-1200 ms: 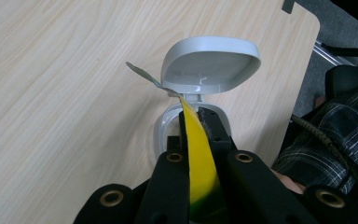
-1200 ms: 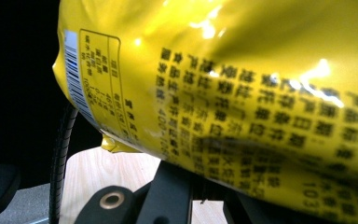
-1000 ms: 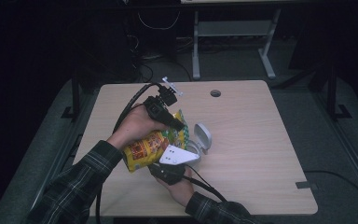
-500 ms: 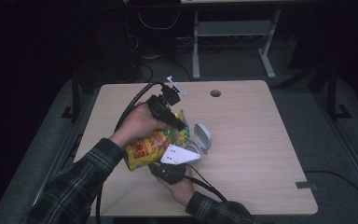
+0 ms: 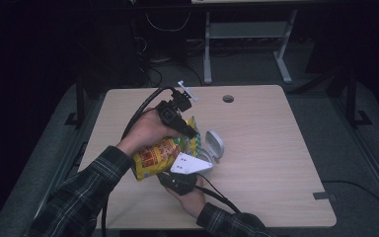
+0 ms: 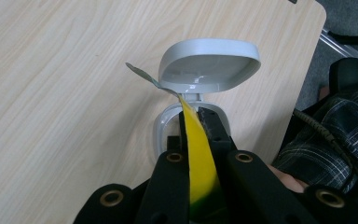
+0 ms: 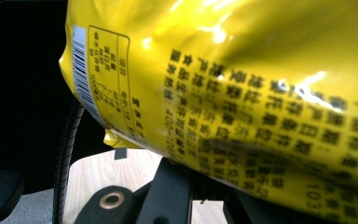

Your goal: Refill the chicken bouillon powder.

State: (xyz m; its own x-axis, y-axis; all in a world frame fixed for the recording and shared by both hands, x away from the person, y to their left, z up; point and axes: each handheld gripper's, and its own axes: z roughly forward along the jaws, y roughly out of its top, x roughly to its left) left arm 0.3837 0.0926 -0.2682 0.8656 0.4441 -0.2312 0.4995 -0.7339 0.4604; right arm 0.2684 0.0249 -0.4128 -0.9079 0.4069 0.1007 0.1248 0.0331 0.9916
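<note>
Status: the bag [image 5: 159, 157], a yellow snack packet, is held off the tabletop [image 5: 271, 143] between both grippers, just beside a small grey case [image 5: 214, 144] whose lid stands open.

Left gripper [image 6: 196, 122]: clamped on one thin edge of the bag. In the left gripper view the yellow film runs up between the two jaws, and its tip reaches the hinge of the open case.

Right gripper [image 5: 178, 174]: under the lower end of the bag in the high view. The right gripper view is taken up by the printed bag face close to the camera; the jaw tips are covered, so the grip cannot be told.

Judged progress: pickup and two-handed hold are done. The bag shows no open mouth, so opening it, or placing it at the case, appears to remain.
</note>
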